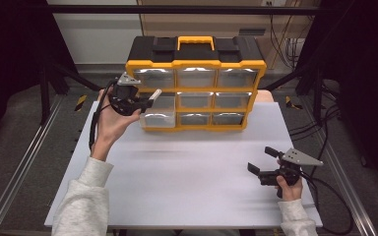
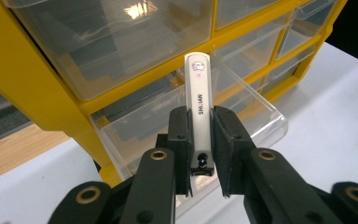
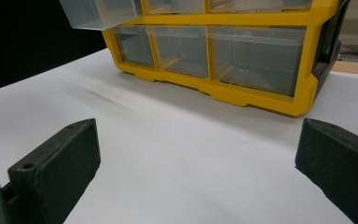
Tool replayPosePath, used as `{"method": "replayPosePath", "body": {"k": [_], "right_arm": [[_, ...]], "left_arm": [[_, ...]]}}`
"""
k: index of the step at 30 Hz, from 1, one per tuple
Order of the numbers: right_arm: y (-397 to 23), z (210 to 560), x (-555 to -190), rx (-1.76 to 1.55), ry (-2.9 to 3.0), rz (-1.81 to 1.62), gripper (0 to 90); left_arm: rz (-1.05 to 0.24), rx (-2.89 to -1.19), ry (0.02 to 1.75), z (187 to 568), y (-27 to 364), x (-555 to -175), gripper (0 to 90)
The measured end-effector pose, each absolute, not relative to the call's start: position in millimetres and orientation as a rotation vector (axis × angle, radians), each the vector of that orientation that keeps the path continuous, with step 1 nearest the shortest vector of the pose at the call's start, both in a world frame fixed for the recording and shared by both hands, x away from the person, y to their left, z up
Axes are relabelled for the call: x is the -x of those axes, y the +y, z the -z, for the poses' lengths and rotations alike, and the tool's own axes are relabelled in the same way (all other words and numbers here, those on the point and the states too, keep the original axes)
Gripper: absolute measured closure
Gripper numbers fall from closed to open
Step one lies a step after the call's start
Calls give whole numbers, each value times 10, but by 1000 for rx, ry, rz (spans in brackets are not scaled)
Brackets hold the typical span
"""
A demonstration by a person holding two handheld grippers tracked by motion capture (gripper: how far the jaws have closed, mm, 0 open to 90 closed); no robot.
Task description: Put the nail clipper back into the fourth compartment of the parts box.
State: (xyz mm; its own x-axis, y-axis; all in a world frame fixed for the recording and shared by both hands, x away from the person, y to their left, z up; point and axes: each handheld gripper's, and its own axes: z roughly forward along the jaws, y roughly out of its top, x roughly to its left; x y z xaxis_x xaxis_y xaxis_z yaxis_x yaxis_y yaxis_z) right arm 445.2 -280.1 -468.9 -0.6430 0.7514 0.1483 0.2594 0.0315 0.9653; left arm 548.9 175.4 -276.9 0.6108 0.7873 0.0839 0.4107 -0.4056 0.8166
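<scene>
One slim white stick [image 2: 199, 100], likely light, stiff and slick plastic, is pinched near its lower end by the left hand-held gripper [image 2: 200, 156] above the open drawer [image 2: 265, 119] (best gripped on its flat sides); the right hand-held gripper [image 3: 198, 154] gapes empty near the tabletop's [image 1: 187, 172] right edge.

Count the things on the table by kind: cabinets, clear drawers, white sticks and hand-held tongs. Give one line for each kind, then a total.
Yellow cabinet: 1
Clear drawers: 9
White stick, held in the left tongs: 1
Tongs, left and right: 2
Total: 13
</scene>
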Motion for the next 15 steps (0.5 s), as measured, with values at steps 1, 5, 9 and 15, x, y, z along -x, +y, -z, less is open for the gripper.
{"method": "replayPosePath", "body": {"k": [1, 5, 9, 15], "right_arm": [[-2802, 4689, -4452, -1023, 1913, -1644, 3], [-2804, 4688, -4451, -1025, 1912, -1644, 3], [-2803, 4689, -4451, -1024, 1912, -1644, 3], [-2806, 4687, -4451, -1023, 1911, -1644, 3]], "left_arm": [[-595, -2031, 945, 2776, 1752, -5499, 770], [-599, -2043, 950, 2802, 1767, -5539, 770], [-597, -2048, 959, 2826, 1790, -5574, 770], [-613, -2070, 952, 2862, 1795, -5614, 770]]}}
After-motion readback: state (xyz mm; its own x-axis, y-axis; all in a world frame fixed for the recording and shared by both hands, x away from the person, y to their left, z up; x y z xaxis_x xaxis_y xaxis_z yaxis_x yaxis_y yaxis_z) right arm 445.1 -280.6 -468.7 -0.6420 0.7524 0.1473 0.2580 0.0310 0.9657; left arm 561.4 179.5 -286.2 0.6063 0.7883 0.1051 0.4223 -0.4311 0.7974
